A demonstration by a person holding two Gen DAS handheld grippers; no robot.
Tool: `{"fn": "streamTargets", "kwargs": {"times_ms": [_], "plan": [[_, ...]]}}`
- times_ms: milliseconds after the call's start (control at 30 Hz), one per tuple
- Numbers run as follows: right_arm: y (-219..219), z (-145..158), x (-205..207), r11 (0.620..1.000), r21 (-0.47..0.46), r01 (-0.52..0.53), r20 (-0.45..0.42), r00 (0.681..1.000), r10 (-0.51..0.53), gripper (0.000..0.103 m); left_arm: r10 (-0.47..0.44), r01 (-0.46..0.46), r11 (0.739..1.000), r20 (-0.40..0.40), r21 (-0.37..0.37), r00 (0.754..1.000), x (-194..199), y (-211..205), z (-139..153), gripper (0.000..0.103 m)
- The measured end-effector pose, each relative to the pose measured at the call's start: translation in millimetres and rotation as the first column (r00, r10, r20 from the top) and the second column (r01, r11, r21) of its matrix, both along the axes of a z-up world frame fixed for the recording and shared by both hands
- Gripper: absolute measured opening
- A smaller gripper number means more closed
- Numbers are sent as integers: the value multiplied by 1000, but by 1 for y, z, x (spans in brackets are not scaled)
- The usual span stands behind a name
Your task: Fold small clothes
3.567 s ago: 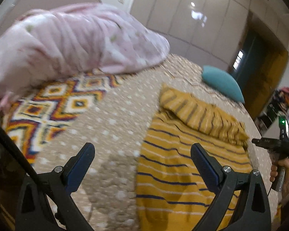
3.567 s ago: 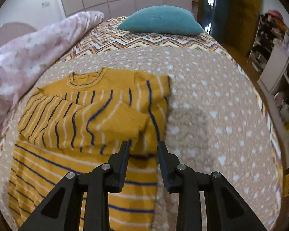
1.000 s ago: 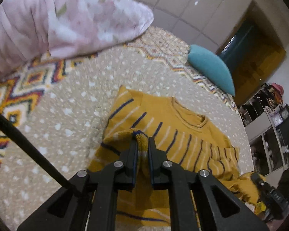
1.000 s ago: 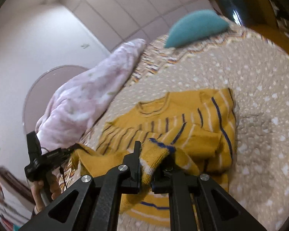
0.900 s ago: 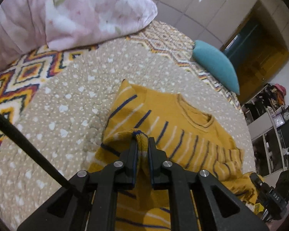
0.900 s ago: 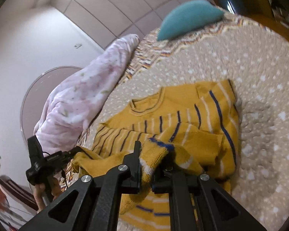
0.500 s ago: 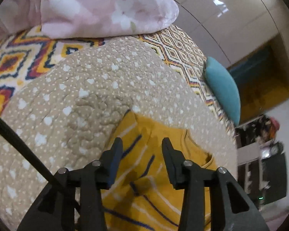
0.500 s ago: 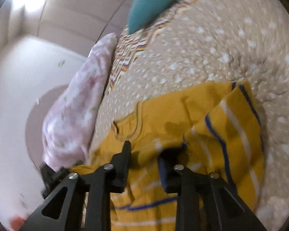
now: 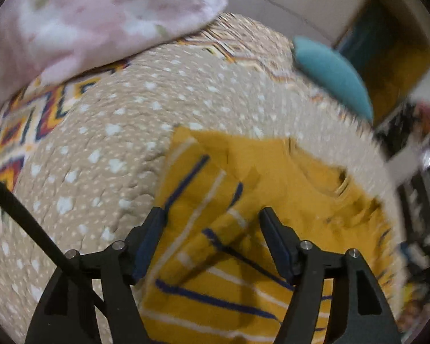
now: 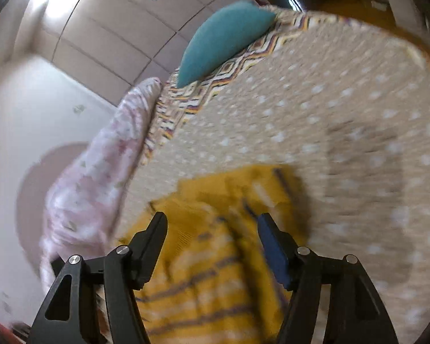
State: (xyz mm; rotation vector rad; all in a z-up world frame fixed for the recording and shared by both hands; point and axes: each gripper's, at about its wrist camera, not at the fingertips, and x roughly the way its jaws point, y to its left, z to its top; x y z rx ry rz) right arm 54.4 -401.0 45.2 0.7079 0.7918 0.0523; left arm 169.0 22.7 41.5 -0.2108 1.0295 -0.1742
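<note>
Sweater point(image 9: 272, 200): mustard-yellow knit with navy and white stripes, lying on the bedspread point(image 9: 114, 143) – the landmark for everything below. Neck opening pointed toward the teal pillow; a striped layer was doubled over the near half of the body. Blurred in both views, so fine folds were hard to read.

Left gripper point(image 9: 212, 226): fingers spread wide, nothing between them. It hovered over the sweater's near left part; the left finger sat by the sweater's left edge and the right finger over the plain yellow chest. Whether the tips touched the cloth could not be told.

Right gripper point(image 10: 212, 229): also spread wide and holding nothing – poised above the sweater point(image 10: 215, 243), with the striped fold visible in the gap between its fingers. Contact with the cloth could not be told through the blur.

Bedspread point(image 10: 344, 114): beige quilted cover with white dots, running under the sweater and out past it on every visible side; a band of coloured zigzag pattern bordered it on the far side of the sweater.

Teal pillow point(image 9: 332, 74): on the bed well beyond the sweater's neck end.

Pink floral duvet point(image 9: 86, 20): bunched in a heap well apart from the sweater, beyond its left side.
</note>
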Motion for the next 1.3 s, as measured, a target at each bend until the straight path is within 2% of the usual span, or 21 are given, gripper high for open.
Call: {"fn": "streamTargets", "kwargs": {"times_ms": [33,67,100,267,333,400,433,467,500,533,567,667,700,767,867,933,1000,1033,1167,1233,1300], "plan": [[2,0,-4,999,-40,-13,-14,1000,12,70,-42,42,995,-6,89,999,3,-13,-3,44],[4,0,-7,997,-72,-27,-25,999,26,70,-51,52,989,-9,136,999,3,-18,-4,15],[7,2,-8,994,-104,-44,-31,999,41,70,-44,45,981,-8,191,999,5,-21,-4,12],[35,12,17,962,-242,-129,-20,992,128,70,-19,18,988,5,152,1000,12,-11,6,11],[55,10,41,930,-318,-183,-38,983,181,70,-23,22,985,0,169,1000,16,-11,3,11],[74,-1,65,888,-393,-237,-97,971,217,67,-30,29,981,1,193,1000,20,-14,1,11],[80,-7,73,875,-407,-262,-126,965,231,56,-34,33,978,2,205,999,23,-17,0,11],[86,-17,84,856,-427,-290,-175,956,237,22,-37,35,975,4,219,999,27,-19,-3,11],[88,-24,92,840,-452,-299,-219,951,220,12,-39,36,972,5,233,999,31,-21,-5,11],[84,-36,104,831,-476,-288,-266,948,176,12,-37,35,970,4,239,999,33,-22,-7,11],[77,-41,110,846,-458,-272,-278,948,154,11,-32,31,969,1,245,999,36,-22,-9,11],[63,-39,114,876,-438,-204,-264,960,91,15,-5,6,969,-4,248,1000,43,-18,-13,17],[63,-36,113,874,-448,-185,-257,964,73,30,13,-10,973,-10,231,1000,44,-14,-11,19],[54,-25,99,879,-462,-120,-204,979,26,49,49,-45,984,-20,171,999,42,-3,-3,26],[38,-9,72,906,-418,-60,-152,988,-5,52,87,-85,989,-7,124,996,30,11,8,38],[25,-1,46,914,-403,-48,-133,991,-7,53,121,-121,986,13,116,993,17,24,17,38],[13,3,20,924,-379,-54,-122,993,8,60,120,-121,988,17,94,993,0,34,25,41],[4,3,1,937,-345,-56,-111,994,19,62,111,-113,990,22,80,994,-13,39,28,46],[-17,-13,-48,983,-178,-39,-87,996,24,66,93,-99,992,82,73,992,-64,43,29,63],[-20,-26,-66,995,-100,-28,-80,997,20,68,69,-75,995,90,66,993,-90,38,20,63],[-16,-35,-77,997,-75,-28,-76,997,22,68,42,-45,998,78,39,996,-109,29,4,63]]}}
